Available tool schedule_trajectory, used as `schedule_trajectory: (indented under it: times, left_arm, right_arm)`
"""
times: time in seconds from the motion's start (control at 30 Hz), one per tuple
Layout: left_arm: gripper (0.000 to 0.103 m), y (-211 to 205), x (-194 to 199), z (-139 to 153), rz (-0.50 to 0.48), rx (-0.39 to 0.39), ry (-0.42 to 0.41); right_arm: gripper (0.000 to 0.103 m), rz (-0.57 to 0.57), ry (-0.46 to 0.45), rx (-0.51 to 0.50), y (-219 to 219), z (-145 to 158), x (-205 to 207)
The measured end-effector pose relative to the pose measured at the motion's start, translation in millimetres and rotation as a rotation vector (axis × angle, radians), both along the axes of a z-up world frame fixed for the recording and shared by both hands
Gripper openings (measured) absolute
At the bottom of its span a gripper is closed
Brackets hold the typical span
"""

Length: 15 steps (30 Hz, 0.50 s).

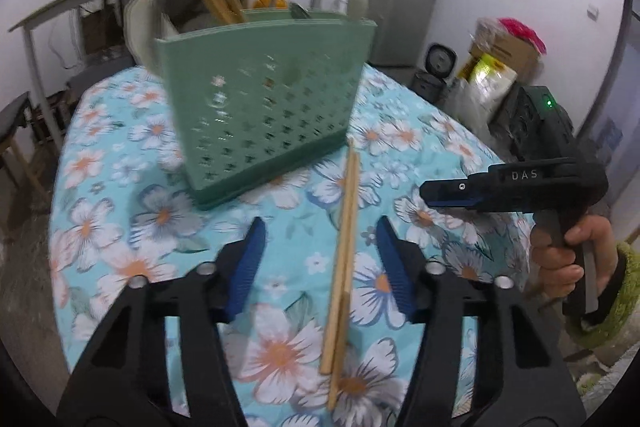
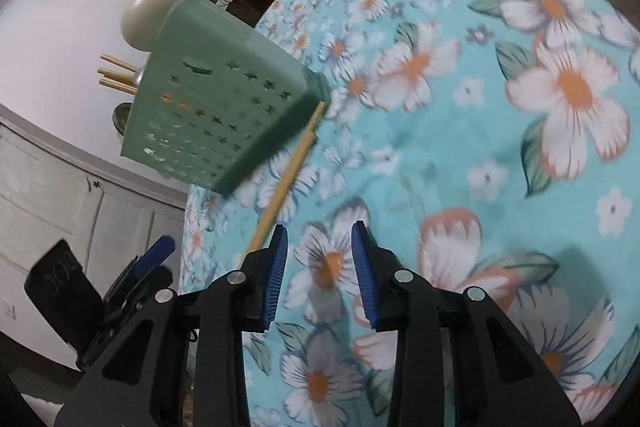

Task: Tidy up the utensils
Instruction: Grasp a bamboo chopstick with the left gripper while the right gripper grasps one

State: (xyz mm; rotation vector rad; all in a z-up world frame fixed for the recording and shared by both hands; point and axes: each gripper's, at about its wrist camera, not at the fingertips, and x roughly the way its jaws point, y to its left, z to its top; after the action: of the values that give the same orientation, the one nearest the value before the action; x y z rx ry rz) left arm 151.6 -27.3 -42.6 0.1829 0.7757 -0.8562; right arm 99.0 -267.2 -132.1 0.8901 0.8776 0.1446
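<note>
Two chopsticks (image 1: 344, 247) lie side by side on the floral tablecloth (image 1: 120, 227), their long axis running from the green utensil caddy (image 1: 264, 99) back between the half-open, empty jaws of the left gripper (image 1: 320, 259). That gripper is nearer; the right gripper (image 2: 319, 267), narrowly parted and empty, hovers beside.
</note>
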Motion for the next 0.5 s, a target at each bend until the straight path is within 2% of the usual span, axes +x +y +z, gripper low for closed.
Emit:
schedule_trajectory:
  times: [0.27,0.5]
  left_arm:
    - [0.015,-28.9,2.6,-35.8,-0.06,0.154,0.096]
    - [0.014,-32.5,9.0,-47.8,-0.049,0.157,0.189]
  right_arm:
    - [0.032,0.011,-0.028,0.035,-6.6,-4.3,-4.4]
    - [0.032,0.016,-0.046,0.058,-10.9,-7.6,-6.3]
